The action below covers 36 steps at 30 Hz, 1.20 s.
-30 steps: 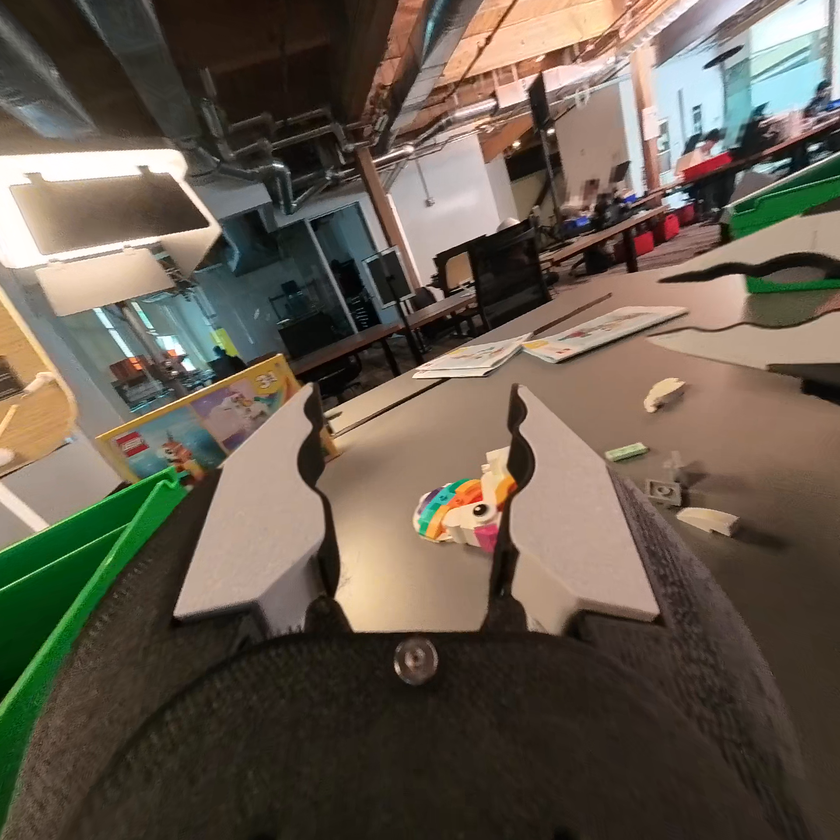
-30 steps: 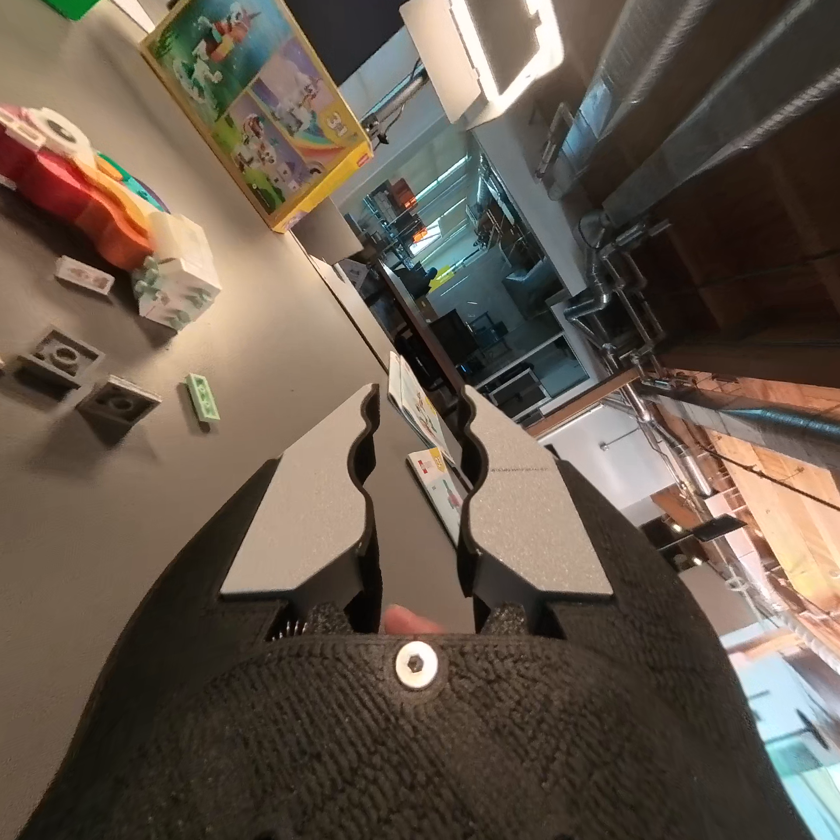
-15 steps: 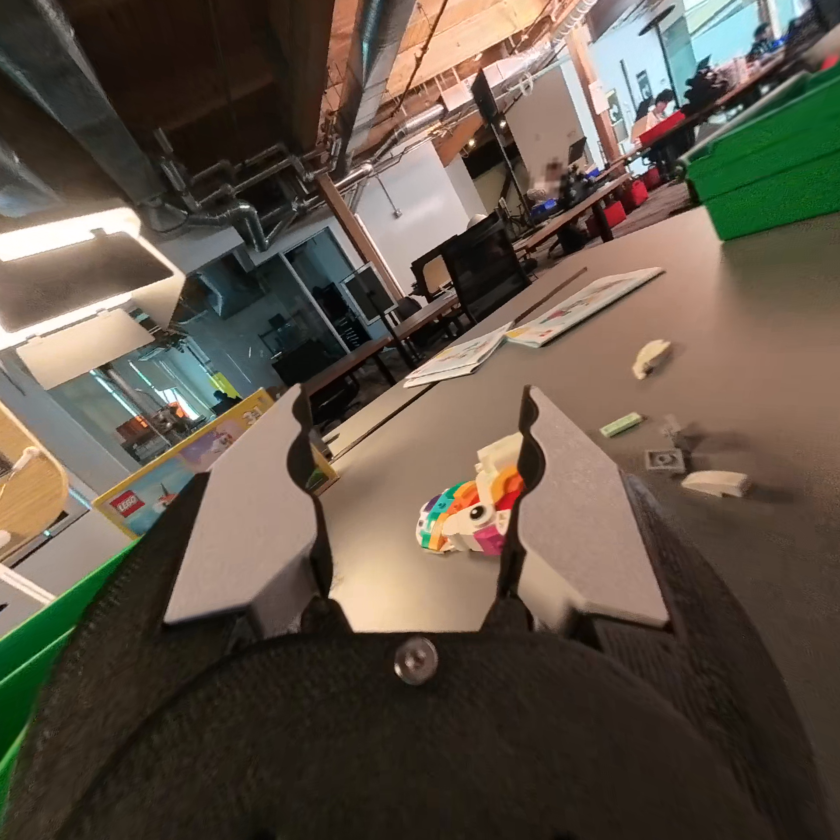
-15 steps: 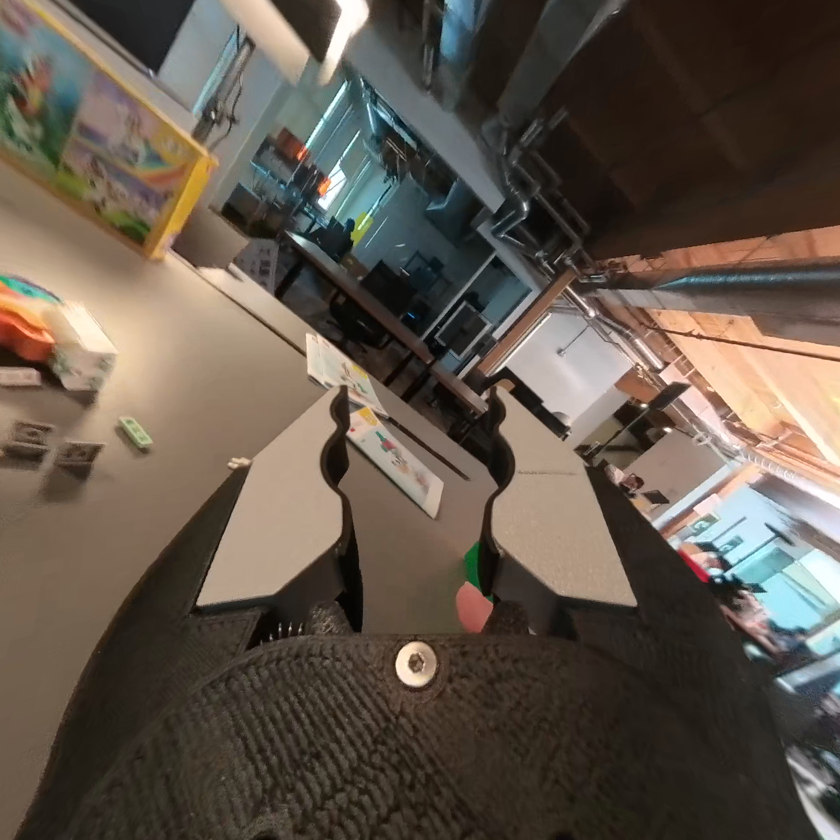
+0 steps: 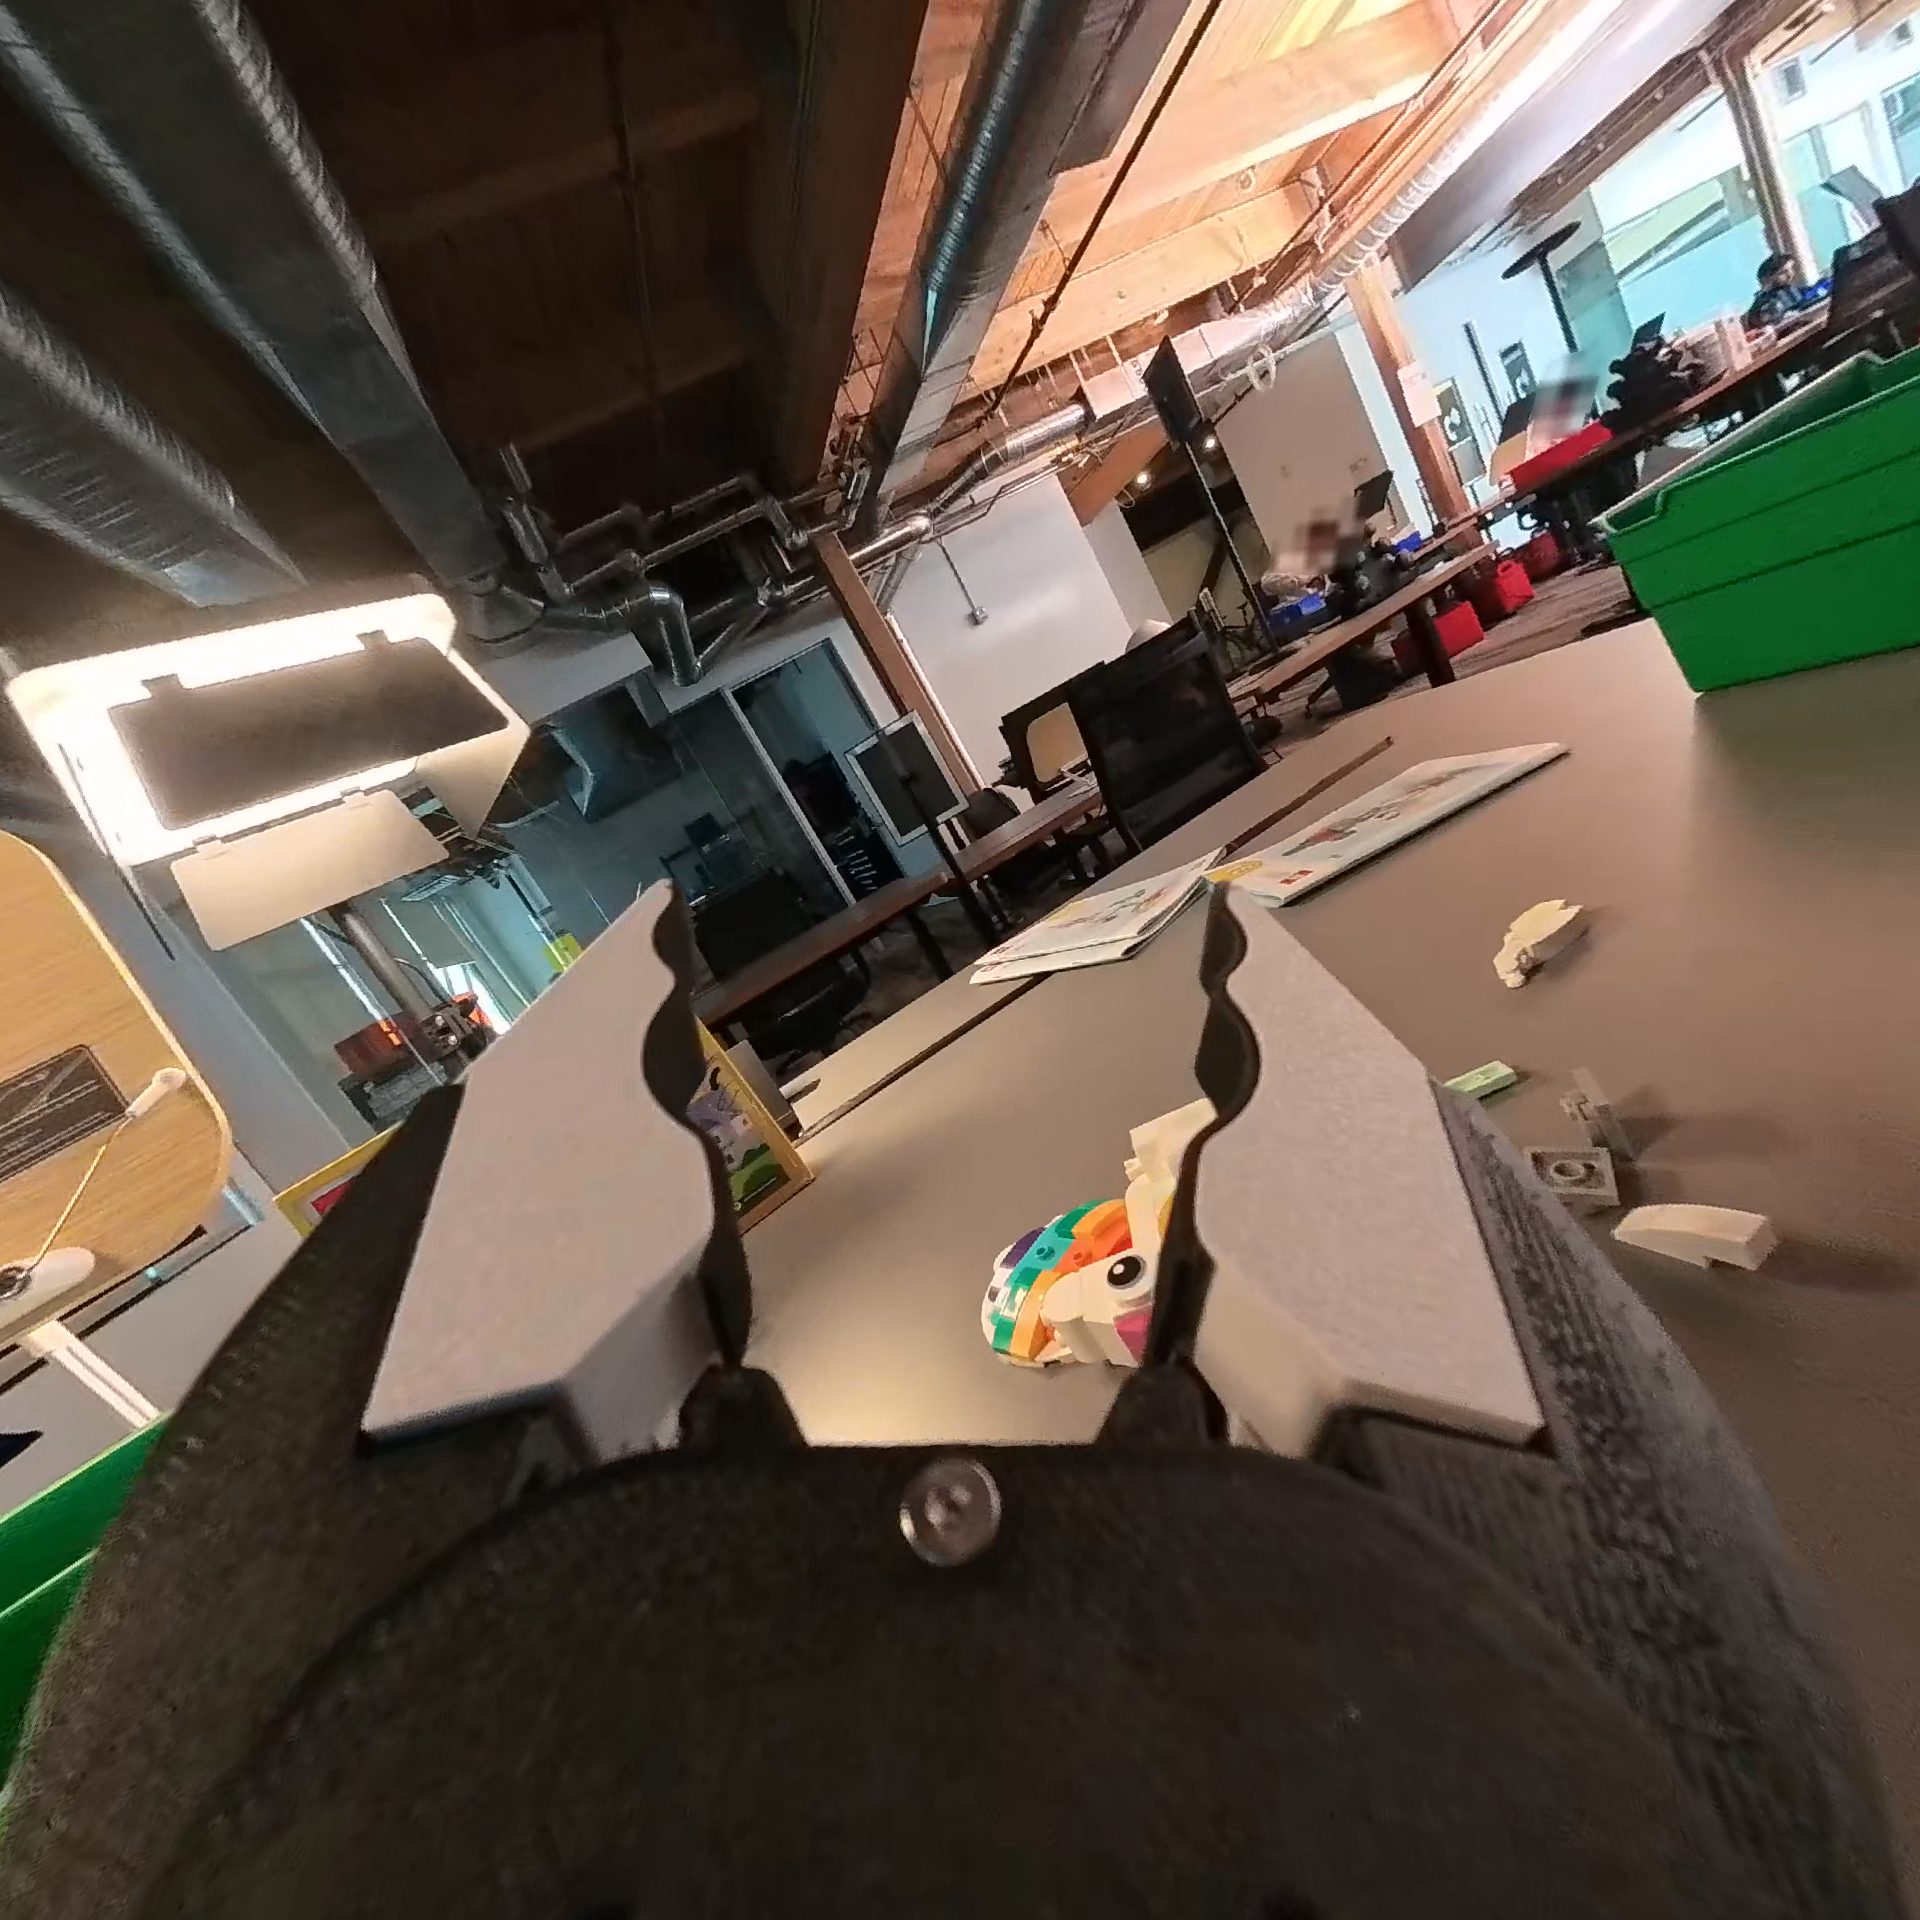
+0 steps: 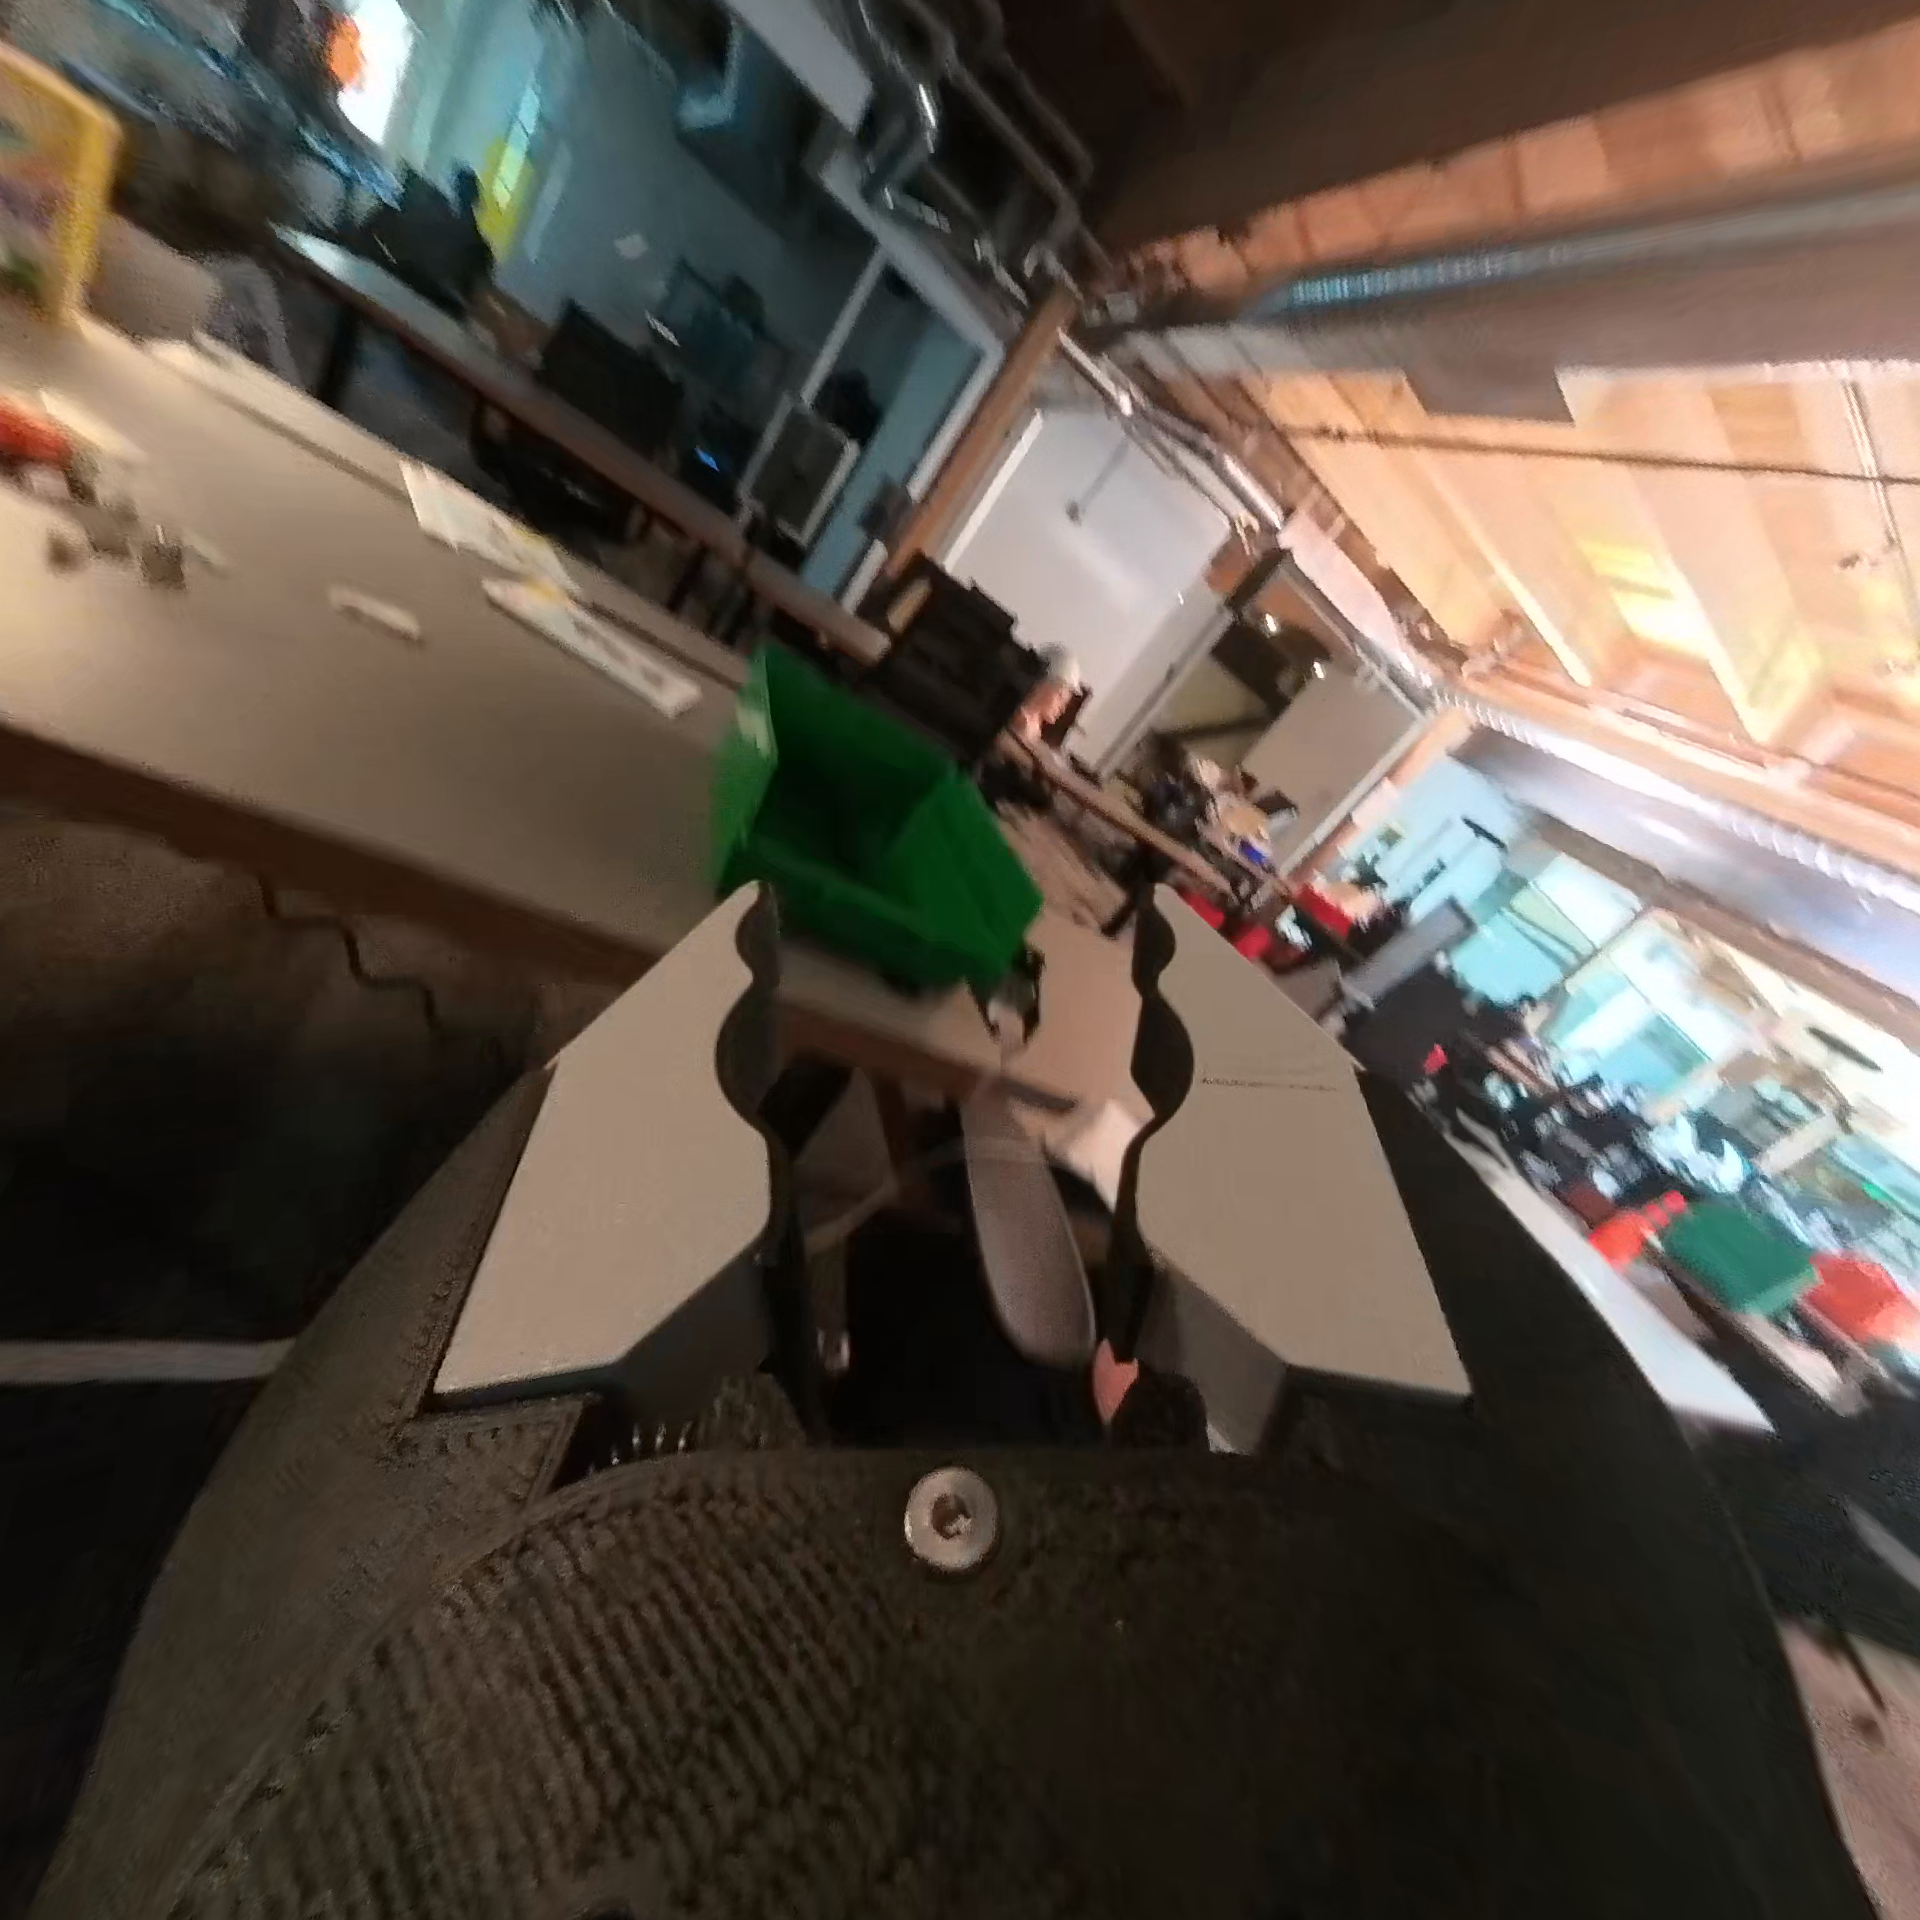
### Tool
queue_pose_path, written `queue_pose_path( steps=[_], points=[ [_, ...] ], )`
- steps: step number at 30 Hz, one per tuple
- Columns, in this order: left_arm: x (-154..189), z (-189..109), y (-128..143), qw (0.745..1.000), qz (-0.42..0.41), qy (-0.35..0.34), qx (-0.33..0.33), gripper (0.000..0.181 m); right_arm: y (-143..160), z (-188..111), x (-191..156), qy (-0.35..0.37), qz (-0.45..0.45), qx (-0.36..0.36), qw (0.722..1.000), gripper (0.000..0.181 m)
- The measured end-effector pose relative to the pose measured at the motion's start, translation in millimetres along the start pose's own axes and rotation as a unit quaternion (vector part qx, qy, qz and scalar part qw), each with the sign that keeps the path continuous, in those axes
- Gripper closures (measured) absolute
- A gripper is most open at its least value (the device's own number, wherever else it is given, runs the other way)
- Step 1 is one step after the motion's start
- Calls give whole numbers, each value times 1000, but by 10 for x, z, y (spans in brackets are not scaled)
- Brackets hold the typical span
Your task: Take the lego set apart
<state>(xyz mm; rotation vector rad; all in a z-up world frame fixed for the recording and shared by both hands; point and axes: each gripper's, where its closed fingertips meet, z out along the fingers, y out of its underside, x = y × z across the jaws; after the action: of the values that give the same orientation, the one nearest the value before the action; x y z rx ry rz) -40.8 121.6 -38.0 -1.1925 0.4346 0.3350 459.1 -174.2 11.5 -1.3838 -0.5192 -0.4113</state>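
The lego model [image 5: 1081, 1288], a small white animal with rainbow bricks, lies on the grey table [image 5: 935, 1143] just ahead of my left gripper [image 5: 940, 914]. That gripper is open and empty, and its right finger hides part of the model. Loose pieces lie to the right: a white curved piece [image 5: 1694, 1236], a grey plate [image 5: 1574, 1174], a mint plate [image 5: 1481, 1081] and a white piece [image 5: 1538, 935]. My right gripper [image 6: 951, 914] is open, off the table's edge, in a blurred view. A small pink thing [image 6: 1112, 1371] shows at its right finger's base.
Booklets [image 5: 1392, 810] lie at the table's far side. Stacked green bins [image 5: 1787, 540] stand at the right, and one shows in the right wrist view [image 6: 862, 852]. The yellow lego box [image 5: 748, 1143] stands behind my left finger. Another green bin [image 5: 42, 1538] is at the lower left. About 55 cm separates my left fingertips from my right. My left tips are roughly 11 cm from the white curved piece [image 5: 1694, 1236]. It turns up in the right wrist view [image 6: 50, 528] as well.
My right gripper has swung away from the model and loose pieces toward the green bin, and its jaws have opened wider. My left gripper has tilted up a little, still open.
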Motion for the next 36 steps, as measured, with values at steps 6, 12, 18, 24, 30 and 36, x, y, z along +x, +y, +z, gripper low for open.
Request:
queue_pose_path(
  steps=[6, 12, 18, 24, 30, 36],
  points=[
    [144, -1, -6, 999, 31, 23, -2, 84, 1341, -1365, -371, 33, 80, -167, 982, 115],
    [5, 17, 26, 1000, 27, -10, -9, 88, 2203, -2183, -1039, 4, 212, -296, 931, 114],
    [-126, 3, 39, 999, -33, -19, -6, 84, 2513, -2417, -1489, -21, 238, -348, 907, 105],
    [-27, 22, 37, 1000, -2, -4, -7, 85, 2754, -2512, -1741, -54, 220, -373, 900, 92],
    [-28, 27, 44, 1000, -11, 7, -2, 85, 3590, -1991, -2614, -202, 159, -406, 877, 98],
    [110, -9, 8, 999, 23, 20, 14, 88, 4807, -1408, -3782, -346, 176, -425, 818, 108]
  ],
)
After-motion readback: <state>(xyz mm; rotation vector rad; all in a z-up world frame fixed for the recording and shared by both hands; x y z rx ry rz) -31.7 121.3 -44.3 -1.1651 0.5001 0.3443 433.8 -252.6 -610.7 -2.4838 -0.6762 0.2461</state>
